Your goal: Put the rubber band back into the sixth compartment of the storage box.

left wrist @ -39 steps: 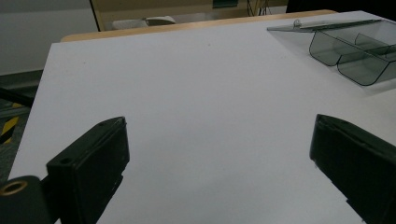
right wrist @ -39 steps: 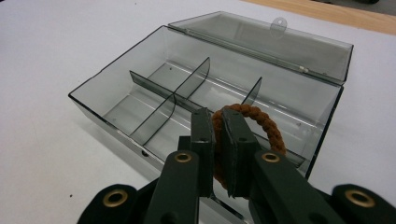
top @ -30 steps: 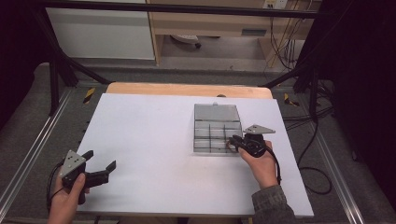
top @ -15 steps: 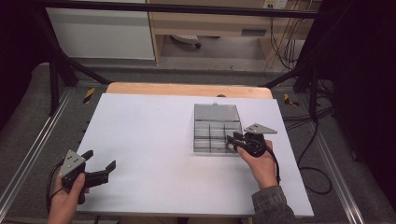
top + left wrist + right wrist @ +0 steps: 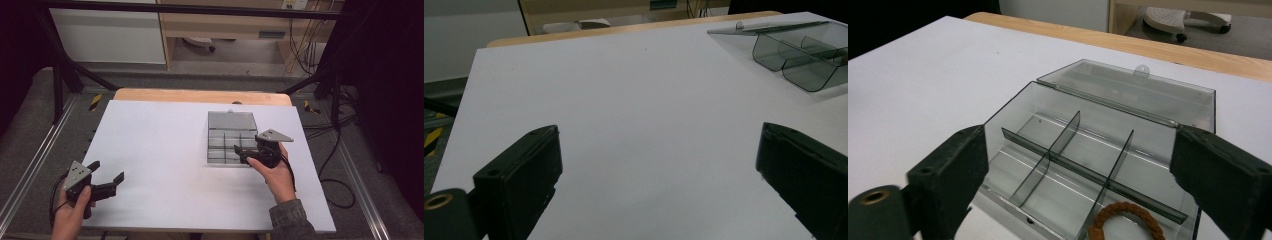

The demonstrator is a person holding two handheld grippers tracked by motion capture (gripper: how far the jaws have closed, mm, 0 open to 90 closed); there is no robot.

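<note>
While its lid lies open, the box (image 5: pixel 1088 150) runs crosswise.

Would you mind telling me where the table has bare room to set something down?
The white table is bare between the left gripper and the clear box. It is crowded at the box's near edge, where the right gripper hovers.

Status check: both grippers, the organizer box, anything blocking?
Right gripper just opened over clear box, lid back. Brown braided ring in near compartment. Left gripper open, idle. Nothing blocking.
</note>
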